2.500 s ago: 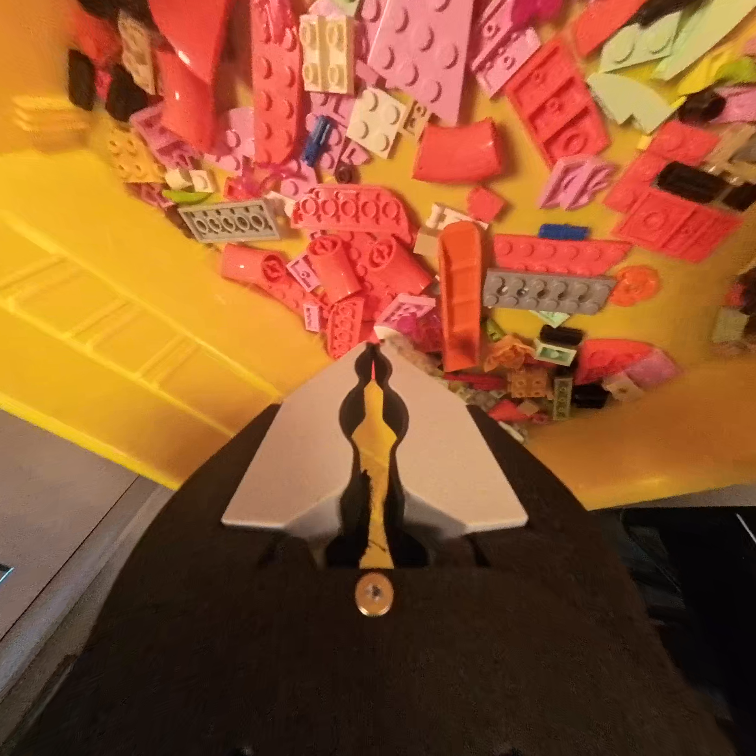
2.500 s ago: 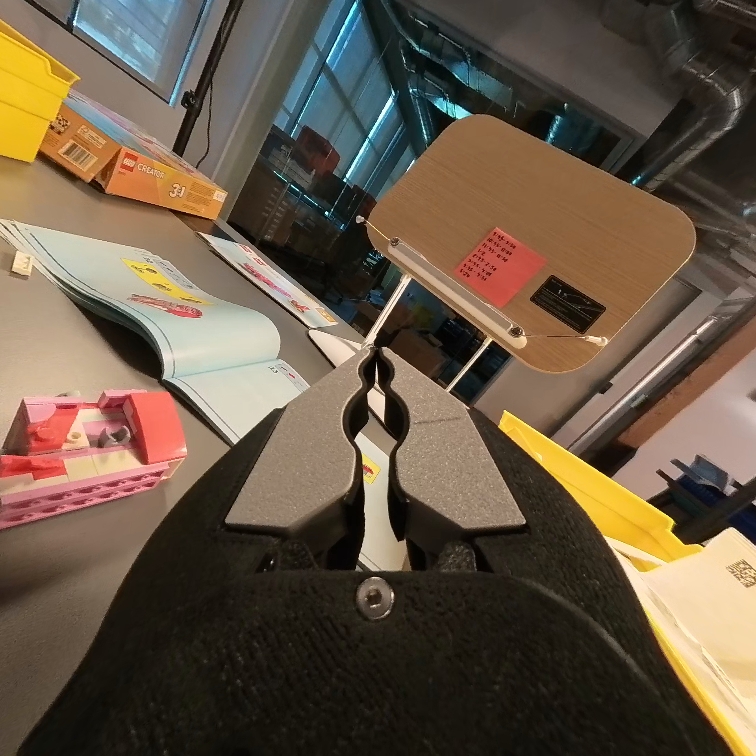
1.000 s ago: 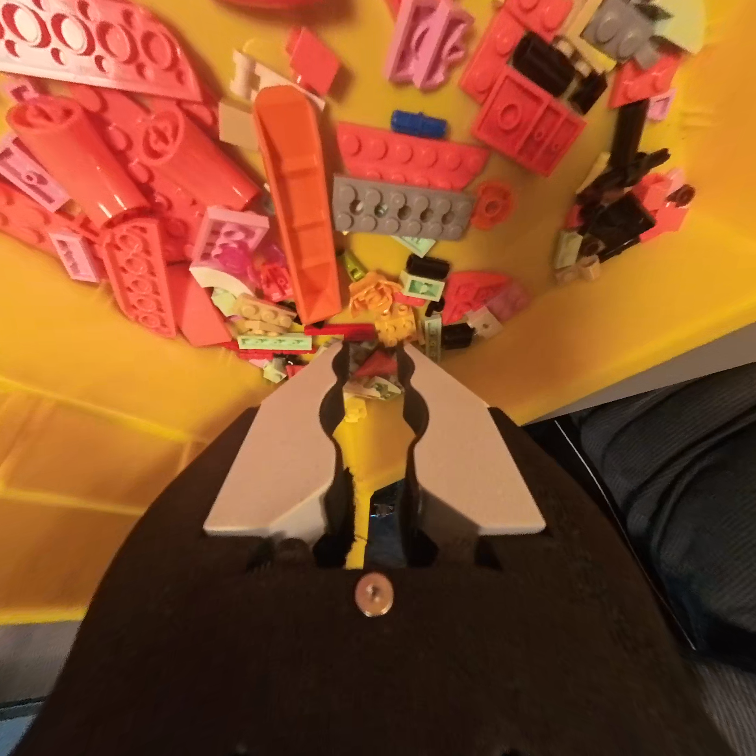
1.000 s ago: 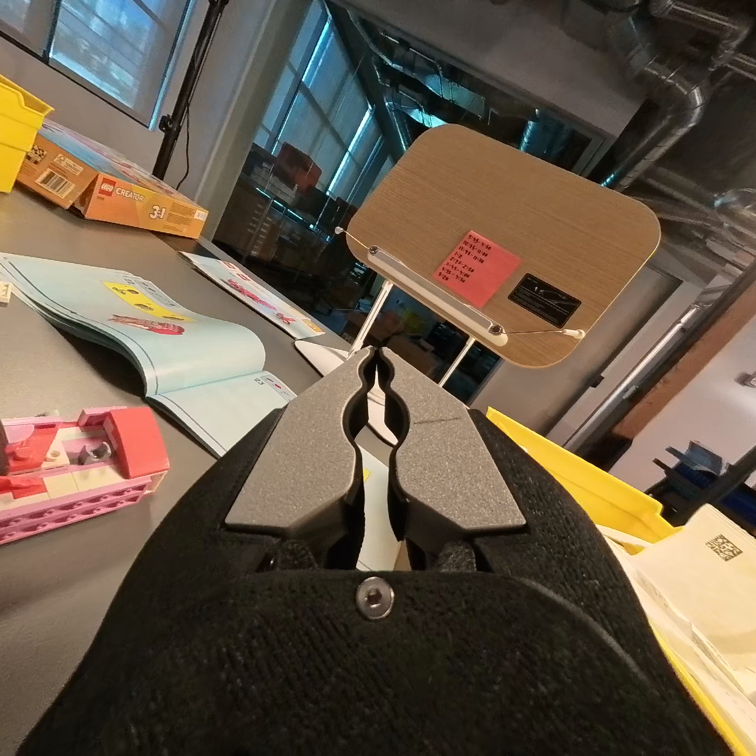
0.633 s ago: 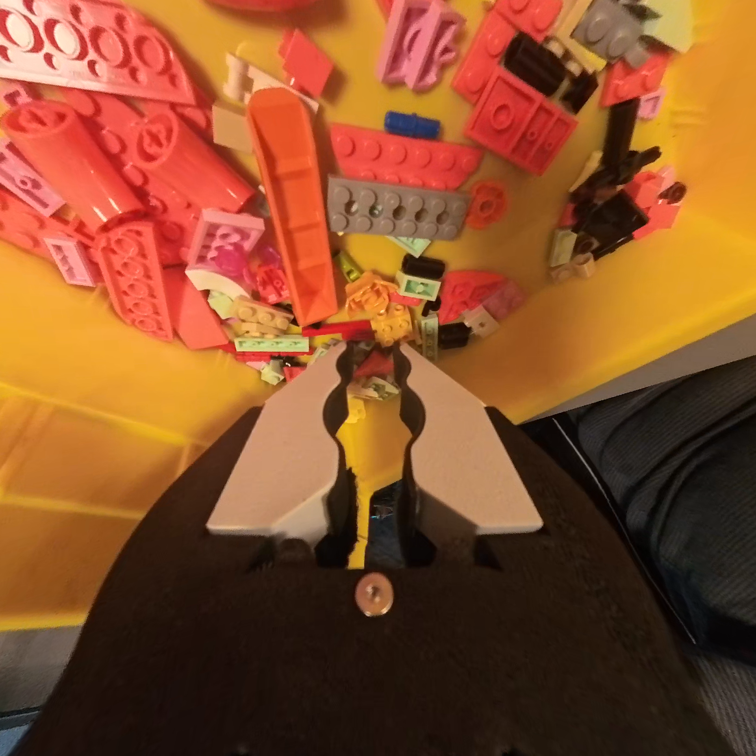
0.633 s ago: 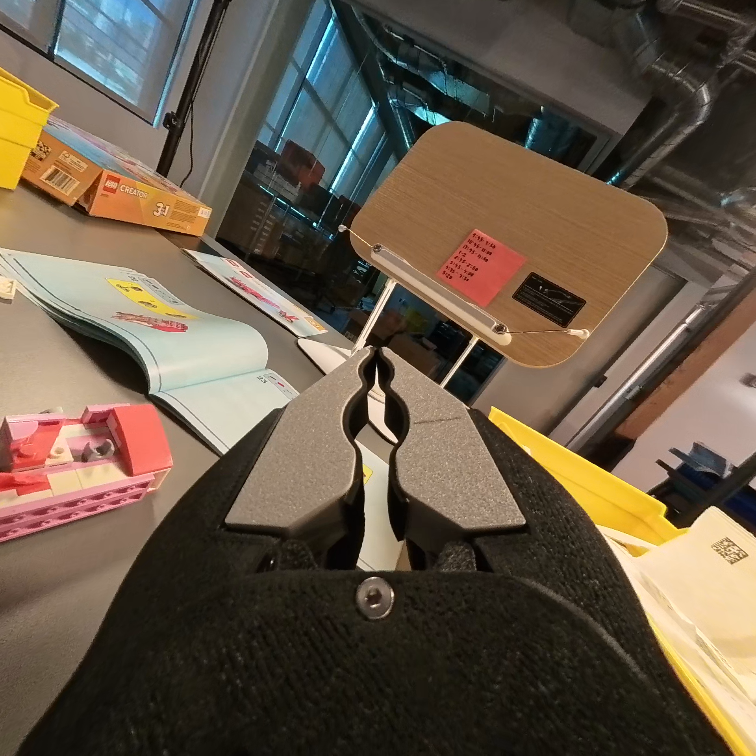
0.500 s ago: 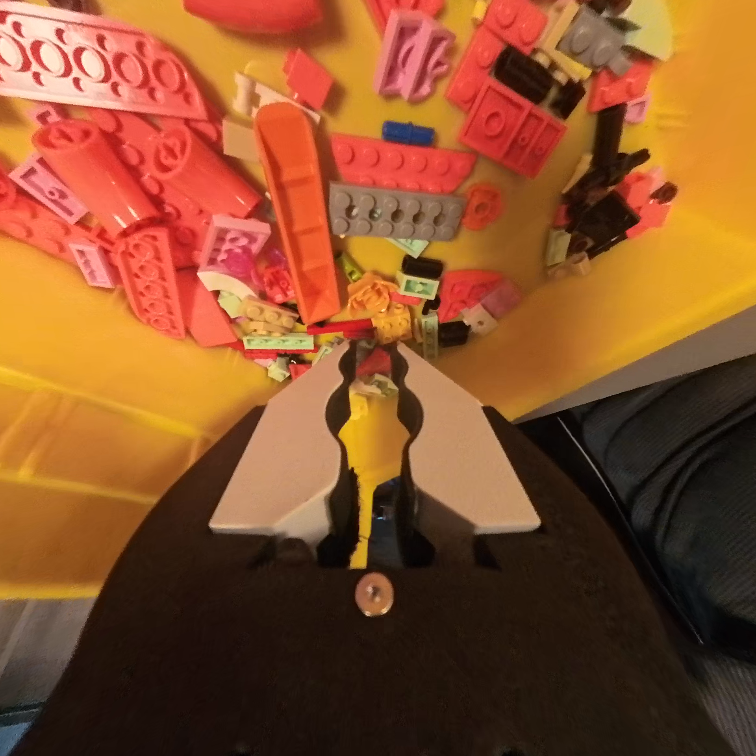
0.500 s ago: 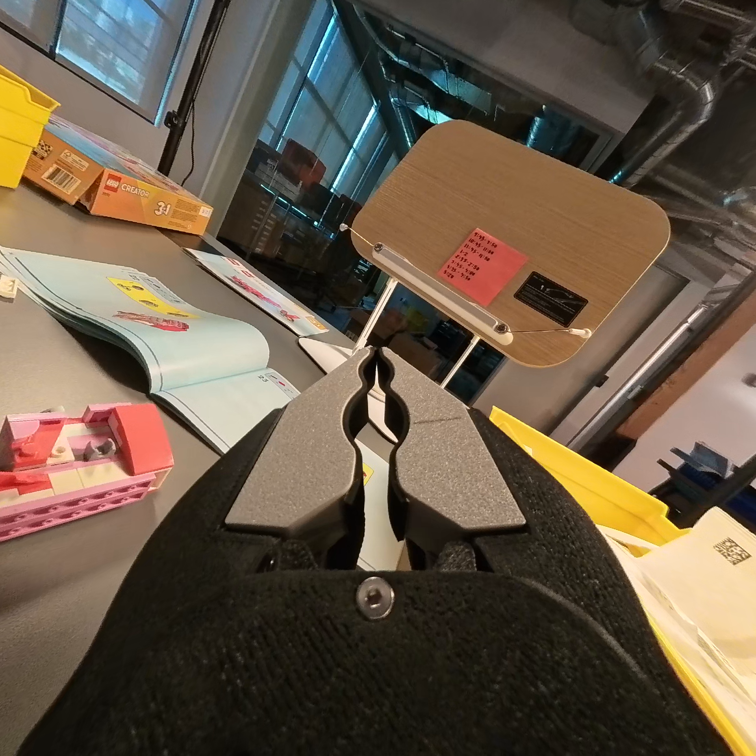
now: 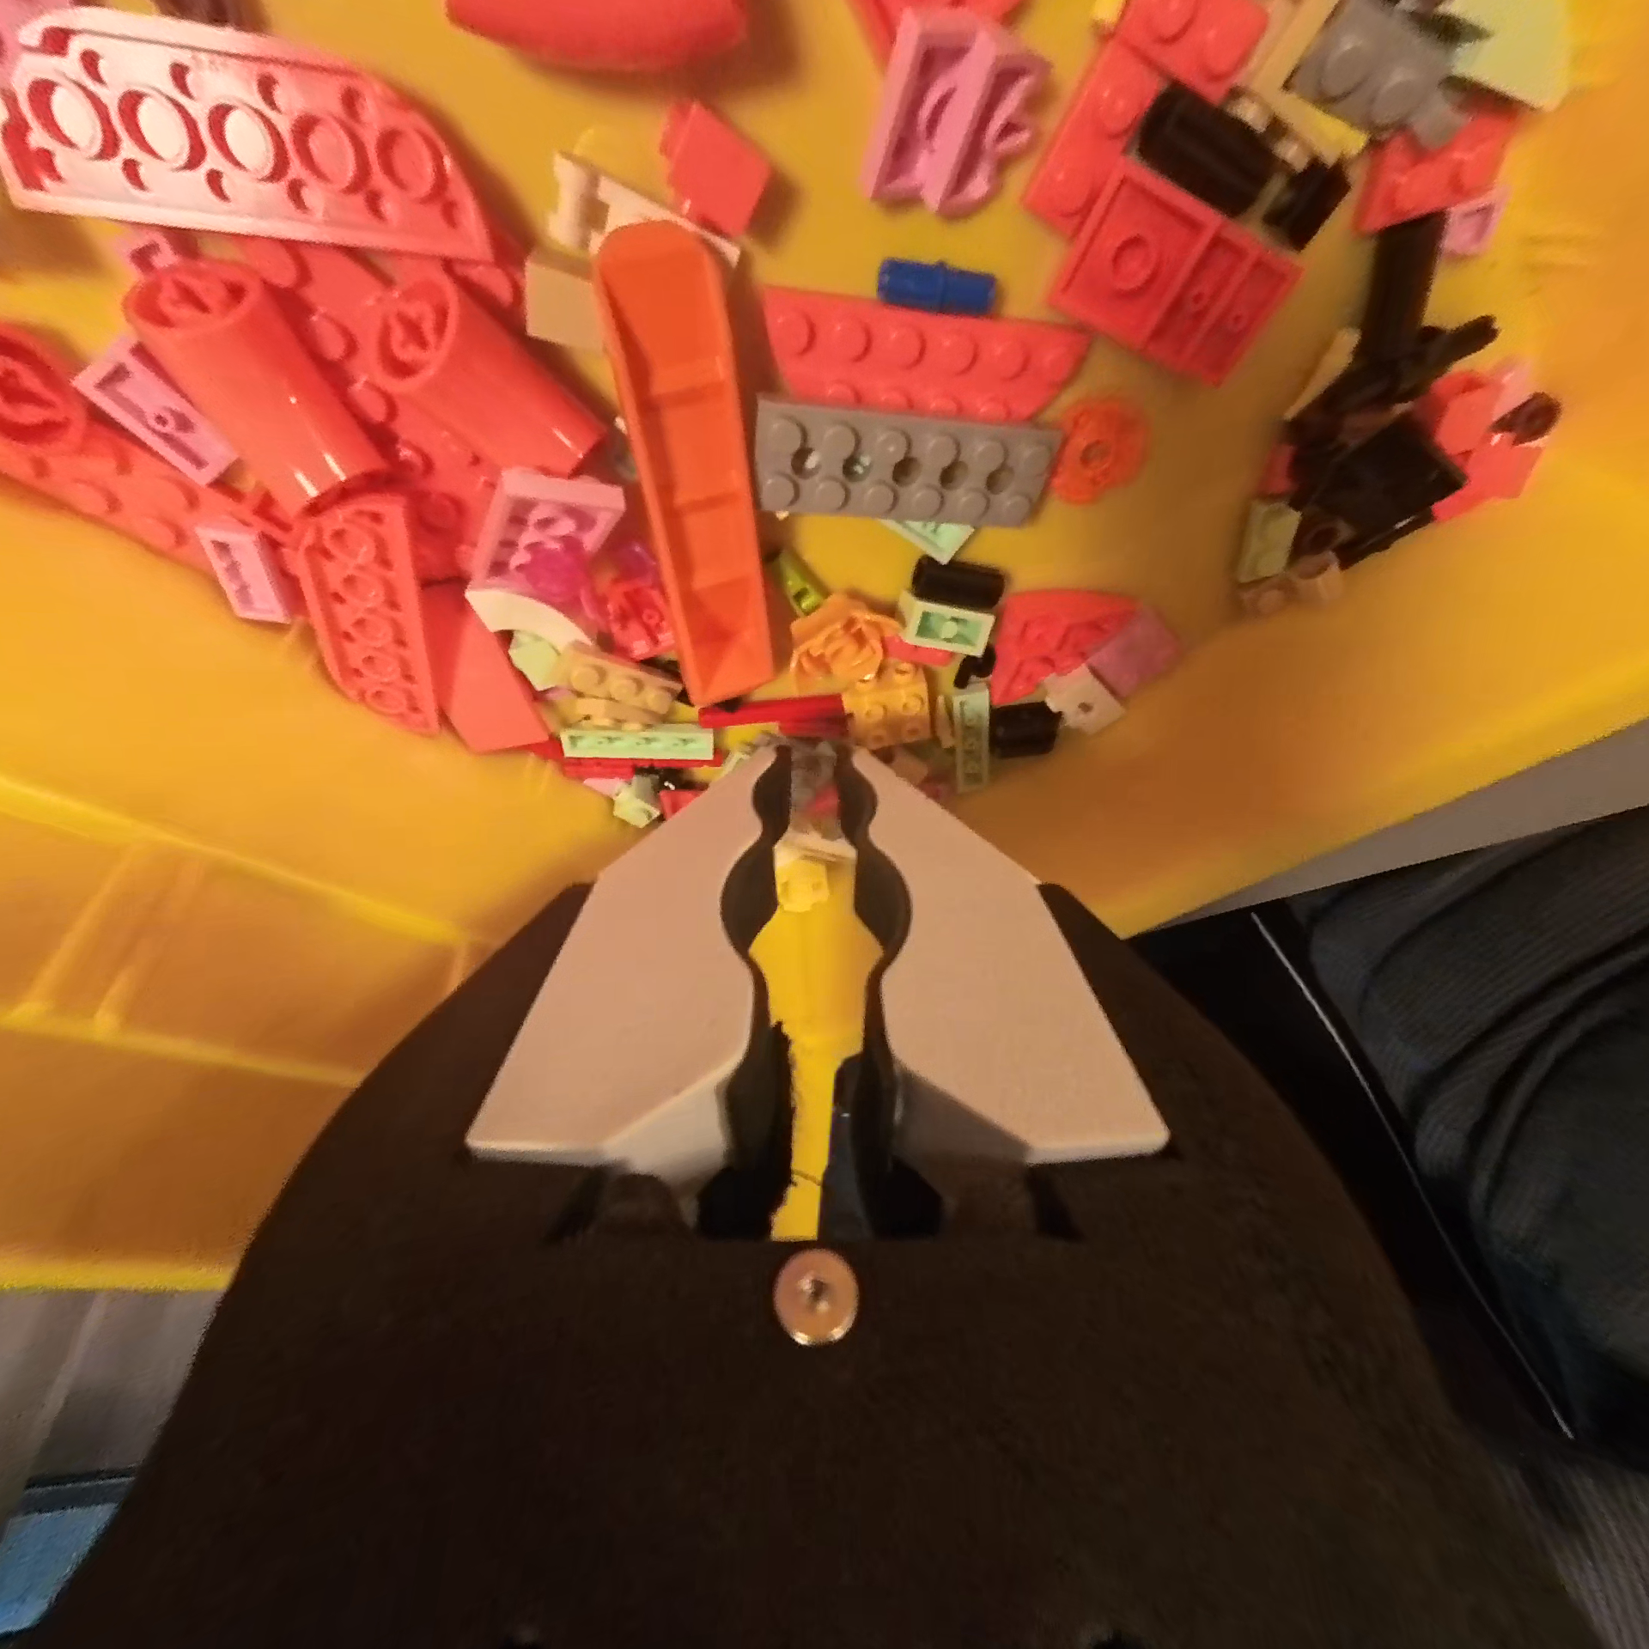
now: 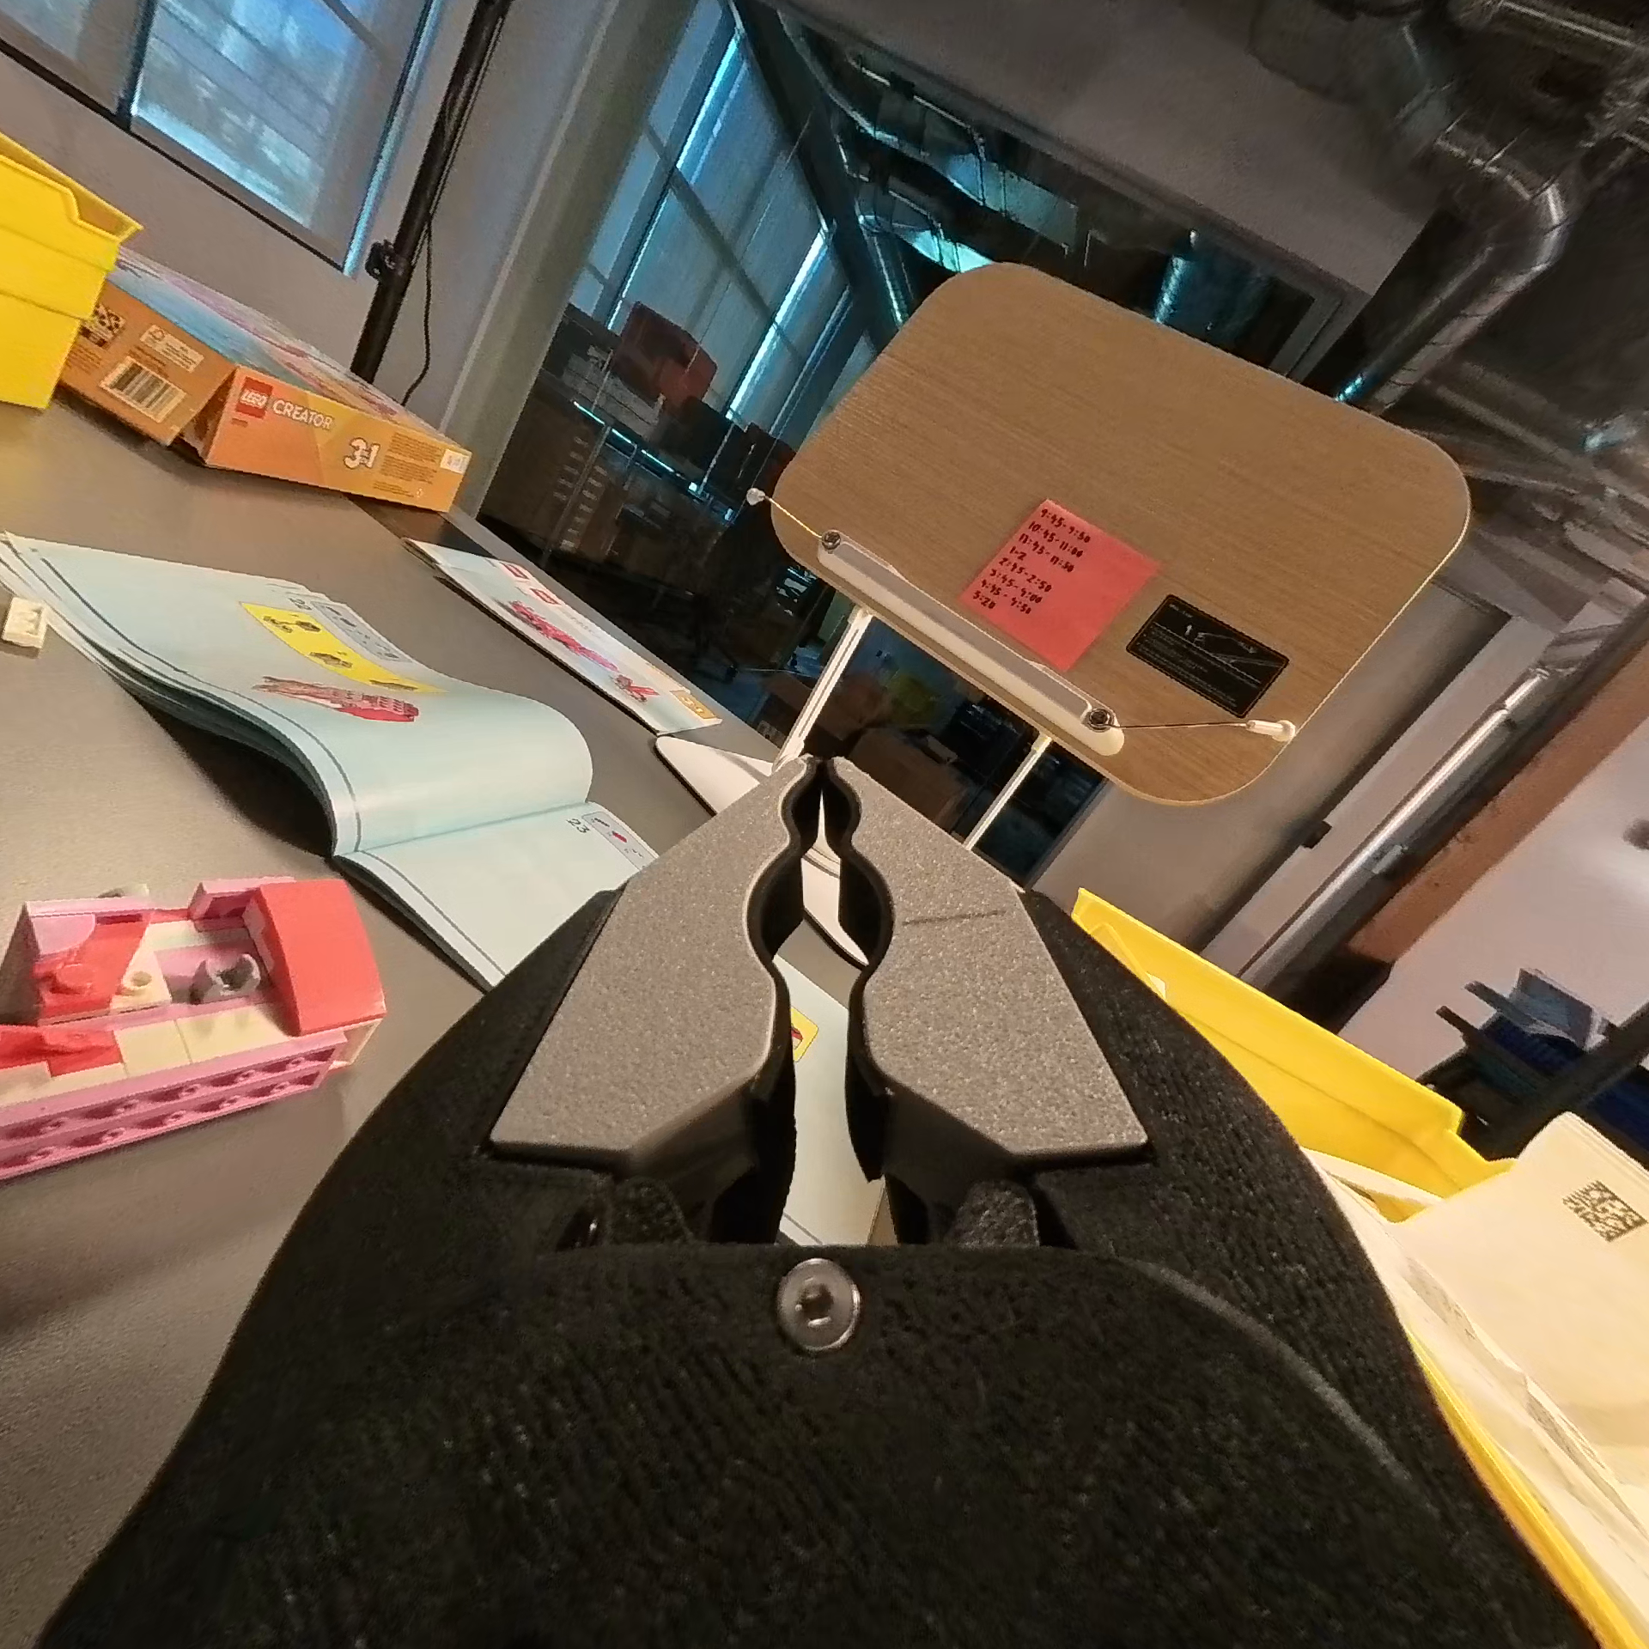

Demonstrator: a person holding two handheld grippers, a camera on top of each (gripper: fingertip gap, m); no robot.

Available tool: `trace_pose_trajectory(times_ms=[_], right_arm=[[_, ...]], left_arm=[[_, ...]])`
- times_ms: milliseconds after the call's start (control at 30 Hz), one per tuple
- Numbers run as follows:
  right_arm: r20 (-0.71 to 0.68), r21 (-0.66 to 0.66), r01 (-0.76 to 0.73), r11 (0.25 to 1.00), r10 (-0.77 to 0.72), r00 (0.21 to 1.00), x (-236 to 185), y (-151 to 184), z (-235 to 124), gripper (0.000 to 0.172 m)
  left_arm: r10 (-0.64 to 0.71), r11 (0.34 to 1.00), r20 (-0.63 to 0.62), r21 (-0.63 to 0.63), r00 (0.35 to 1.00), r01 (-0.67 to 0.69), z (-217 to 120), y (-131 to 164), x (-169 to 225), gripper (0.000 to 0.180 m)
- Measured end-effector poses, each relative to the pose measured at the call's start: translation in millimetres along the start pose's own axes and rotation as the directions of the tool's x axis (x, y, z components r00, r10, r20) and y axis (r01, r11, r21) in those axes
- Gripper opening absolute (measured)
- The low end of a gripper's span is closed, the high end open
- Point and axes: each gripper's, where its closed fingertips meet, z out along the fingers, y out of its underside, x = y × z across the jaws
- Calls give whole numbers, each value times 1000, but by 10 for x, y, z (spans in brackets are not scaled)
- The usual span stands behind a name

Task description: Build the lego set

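Left claw [image 9: 814,767] nipped on a small blurred grey-red piece in the yellow plastic bin [image 9: 223,892], orange slope brick [image 9: 683,464] at 11 o'clock; right claw [image 10: 821,769] clenched bare above the grey worktop [image 10: 161,1338], half-built pink-and-red brick model [image 10: 169,1008] at 9 o'clock.

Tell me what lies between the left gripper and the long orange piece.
A thin red bar lies crosswise between the left gripper and the orange piece. A small blurred grey bit sits at its tips; whether it is gripped is unclear.

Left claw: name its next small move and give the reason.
Probably a short, slow lift straight up. The left claw has its tips down in the brick pile of the yellow bin, nearly closed around a small blurred grey piece; whether both pads press it is unclear, so a slight lift would test the hold.
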Motion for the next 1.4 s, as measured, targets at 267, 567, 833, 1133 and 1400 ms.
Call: trace_pose_trajectory(times_ms=[267, 567, 833, 1133, 1400], right_arm=[[6, -1, 2, 1000, -2, 1000, -13, 3, 3, 0], [11, -3, 2, 1000, -2, 1000, -21, 5, 5, 0], [19, -5, 0, 1000, 0, 1000, -36, 8, 7, 0], [23, -6, 0, 1000, 0, 1000, -46, 12, 10, 0], [25, -7, 0, 1000, 0, 1000, -52, 13, 12, 0]], left_arm=[[44, 999, 4, 24, 999, -44, 41, -46, 10, 13], [70, 997, 25, 8, 997, -71, 72, -48, 5, 6], [92, 996, 31, 12, 995, -93, 75, -42, 1, 3], [84, 996, 2, 33, 996, -84, 66, -55, 26, 9], [94, 994, 20, 56, 995, -95, 57, -103, 36, 9]])
